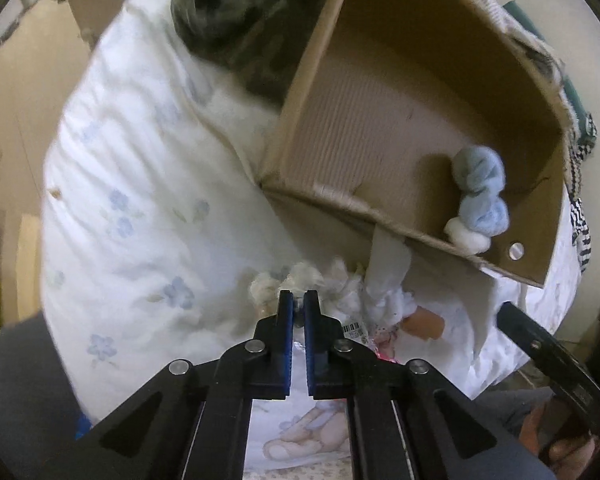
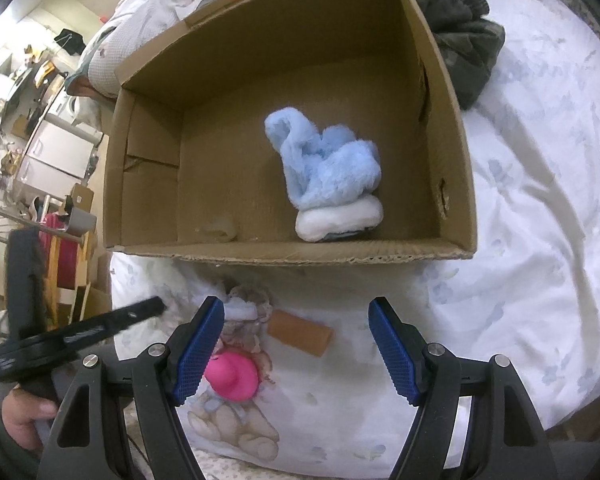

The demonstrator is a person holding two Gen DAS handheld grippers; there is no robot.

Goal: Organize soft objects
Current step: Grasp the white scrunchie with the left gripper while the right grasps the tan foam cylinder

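Left wrist view: left gripper points steeply down at the bed's near edge, jaws closed to a narrow slit on the pale frizzy hair of a small doll. A barcode tag and one bare doll limb lie just right of the fingers. The open cardboard box sits beyond on the floral white duvet, a dark green garment behind its left wall.

Right wrist view adds: a pink plastic piece on the doll, and a printed teddy bear on the bedding near the bed's front edge. One blue-and-white fluffy plush item rests inside the box toward its near right corner.

Count: one box, one plush in it, one doll outside it, two grippers.

Right gripper hangs over the duvet's near edge, jaws spread wide, nothing between them. A hand grips the left tool's handle at the lower left.
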